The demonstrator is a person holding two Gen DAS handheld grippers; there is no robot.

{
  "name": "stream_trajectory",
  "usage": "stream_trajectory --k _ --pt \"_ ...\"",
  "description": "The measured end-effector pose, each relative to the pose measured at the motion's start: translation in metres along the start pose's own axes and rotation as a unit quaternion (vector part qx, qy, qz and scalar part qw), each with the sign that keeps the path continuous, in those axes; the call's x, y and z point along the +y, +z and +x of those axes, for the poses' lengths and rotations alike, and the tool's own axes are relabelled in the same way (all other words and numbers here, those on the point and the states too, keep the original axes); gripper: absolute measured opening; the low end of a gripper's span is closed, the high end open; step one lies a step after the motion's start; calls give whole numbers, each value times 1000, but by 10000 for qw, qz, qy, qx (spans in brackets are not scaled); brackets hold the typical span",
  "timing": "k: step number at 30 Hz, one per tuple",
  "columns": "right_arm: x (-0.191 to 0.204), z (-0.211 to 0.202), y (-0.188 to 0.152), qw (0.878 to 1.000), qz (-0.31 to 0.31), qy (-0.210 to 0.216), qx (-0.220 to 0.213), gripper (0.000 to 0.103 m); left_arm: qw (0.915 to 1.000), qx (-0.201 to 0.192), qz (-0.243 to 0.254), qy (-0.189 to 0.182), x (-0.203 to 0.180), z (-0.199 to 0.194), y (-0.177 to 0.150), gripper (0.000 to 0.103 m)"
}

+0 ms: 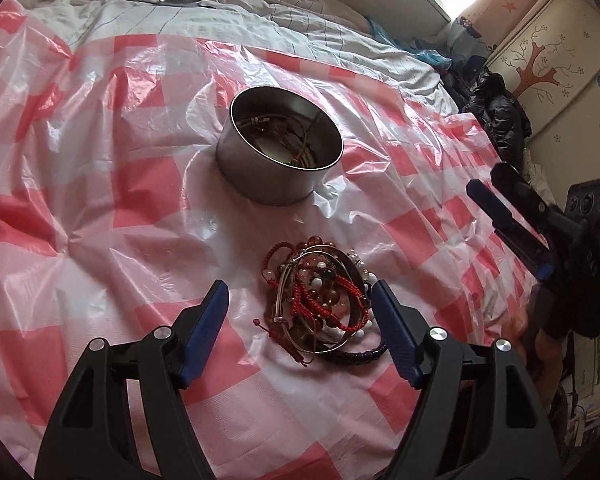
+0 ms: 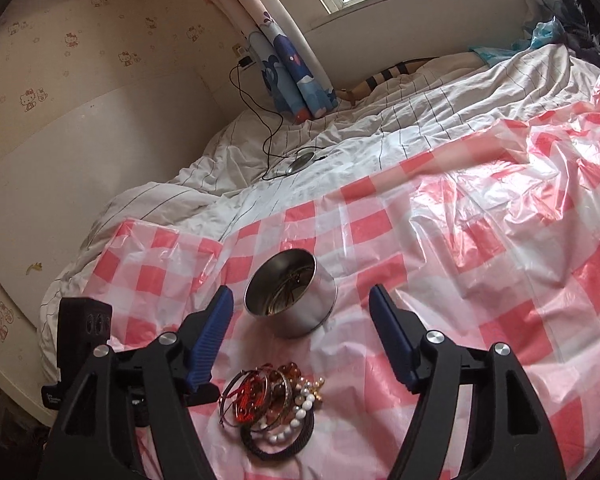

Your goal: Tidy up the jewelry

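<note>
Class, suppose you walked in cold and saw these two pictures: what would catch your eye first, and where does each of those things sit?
First, the tangled heap of bracelets, red cord, beads and metal bangles, lying on the pink checked plastic sheet between the open fingers of the left gripper. Next, the round metal tin standing beyond the heap, already holding some jewelry. The right gripper, also open, hangs above both.

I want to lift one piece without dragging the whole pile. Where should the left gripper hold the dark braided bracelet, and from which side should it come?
Grip the dark braided bracelet on its exposed arc at the near edge of the jewelry pile; the rest is buried under bangles and red cords. The open left gripper should probably come from above on the near side, one finger inside the loop, one outside, since it lies flat on the plastic sheet.
</note>
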State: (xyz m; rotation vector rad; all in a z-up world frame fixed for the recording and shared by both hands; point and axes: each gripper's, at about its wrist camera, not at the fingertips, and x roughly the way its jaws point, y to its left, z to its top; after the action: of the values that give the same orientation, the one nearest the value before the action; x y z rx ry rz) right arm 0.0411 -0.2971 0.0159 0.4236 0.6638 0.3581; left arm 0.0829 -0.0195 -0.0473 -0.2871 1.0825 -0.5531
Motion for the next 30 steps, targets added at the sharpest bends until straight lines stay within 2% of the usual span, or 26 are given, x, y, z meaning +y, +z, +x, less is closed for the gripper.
stream_trajectory --k 3,5,7,8,9,10,11,17,22,27,30 --pt "3 1 -2 10000 -70 -41 13 72 9996 125 -179 -191 4 7 1 70" --pt "3 4 -2 9999 -63 -53 60 72 9993 194 -215 -243 4 11 1 65" --pt "3 6 -3 9999 -81 -68 113 72 9989 314 -181 -284 2 15 0 38" --pt "3 7 -3 9998 -100 -78 126 72 9990 349 -149 -233 1 17 0 31" --pt "4 7 -4 9998 -113 -86 130 74 9990 370 -108 -205 0 17 0 19" --pt "4 8 -4 9998 -118 -85 135 75 9991 365 -83 -194 -1 17 0 11" --pt "4 8 -4 9998 -122 -88 143 76 9991 344 -82 -232 -1 15 0 7" --pt "4 14 -5 9995 -133 -133 260 77 9991 201 -22 -379 -4 5 2 6" --pt "4 18 -6 9991 -147 -153 357 78 9965 -33 -36 -836 -7 -8 4 2" --pt "4 21 -7 9989 -147 -162 414 79 9993 79 -25 -378 0 -6 5 2" --pt "4 22 -8 9989 -143 -161 413 79 9993 -1 -77 -372 3 -9 7 2"
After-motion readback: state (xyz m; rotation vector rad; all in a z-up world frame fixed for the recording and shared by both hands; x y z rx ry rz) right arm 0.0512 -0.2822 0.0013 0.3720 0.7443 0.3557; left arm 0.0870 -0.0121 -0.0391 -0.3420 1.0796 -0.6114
